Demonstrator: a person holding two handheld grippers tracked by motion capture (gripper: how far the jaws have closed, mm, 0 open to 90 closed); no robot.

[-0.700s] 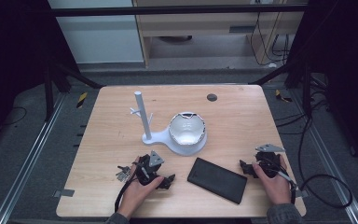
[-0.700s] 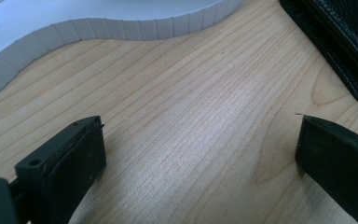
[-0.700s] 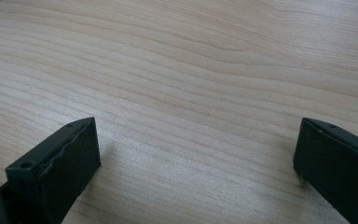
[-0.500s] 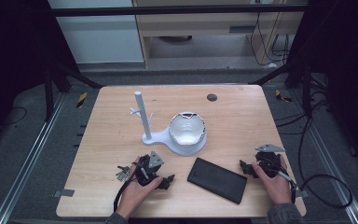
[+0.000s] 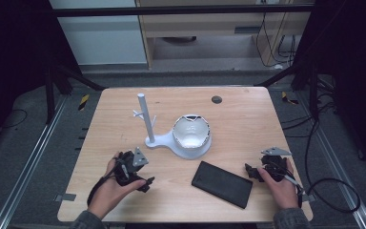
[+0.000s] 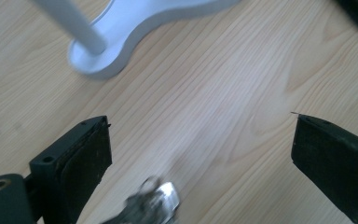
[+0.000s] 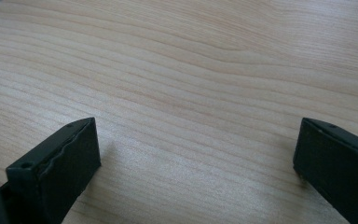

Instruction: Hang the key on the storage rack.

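Nearest the person: both hands rest on the desk (image 5: 248, 114) at its front edge; L gripper (image 5: 145, 182) at front left, jaws wide apart w/ nothing gripped; in the left gripper view a small shiny metal bit (image 6: 156, 205), blurred, lies on the wood betw. them near the camera, can't tell what it is or whether it belongs to the gripper. R gripper (image 5: 249, 170) at front right, jaws also spread wide, bare wood betw. them, holding nothing; it points inward toward the phone (image 5: 222, 183).

Phone lies flat, dark face up, angled, betw. the two hands, closer to the R one, apart from both; prob. laid there so either hand can reach it. Looks like a waiting pose, nothing picked up yet.

Further back, mid-desk: white stand (image 5: 159, 139) w/ upright post and small pegs, its base running into a round dish holding a white bowl-like piece (image 5: 190, 132); L jaws point roughly at the base. Stand sits central, I'd guess as the place things go on. Far edge: small dark disc (image 5: 216, 99), alone.
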